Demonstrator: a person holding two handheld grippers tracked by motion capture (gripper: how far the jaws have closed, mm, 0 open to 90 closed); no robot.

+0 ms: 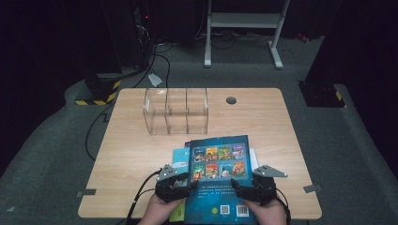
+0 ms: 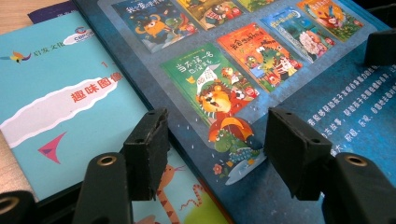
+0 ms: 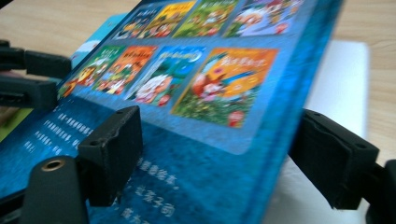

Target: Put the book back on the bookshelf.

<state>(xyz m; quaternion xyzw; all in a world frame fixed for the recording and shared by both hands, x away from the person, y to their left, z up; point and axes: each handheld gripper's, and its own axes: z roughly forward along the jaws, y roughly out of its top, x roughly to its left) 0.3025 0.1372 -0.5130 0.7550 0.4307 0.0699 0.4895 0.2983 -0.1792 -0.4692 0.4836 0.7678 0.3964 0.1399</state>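
Picking up the blue book (image 1: 218, 180) with two hand-held grippers, one at each side.

The book is lying at the near edge of the desk (image 1: 131, 154), on top of a teal book (image 2: 56, 102) and a white one (image 3: 343, 79). The left hand-held gripper (image 1: 187, 186) is sitting open over the blue book's left edge, one jaw on each side, not pinching. The right hand-held gripper (image 1: 236, 188) is open too, jaws wide around the right edge, which is tilting up. Both should be squeezing only the blue book, evenly, and lifting together so it is not twisting. The clear box (image 1: 176, 111) is standing behind, well apart. The books underneath may be sliding along.
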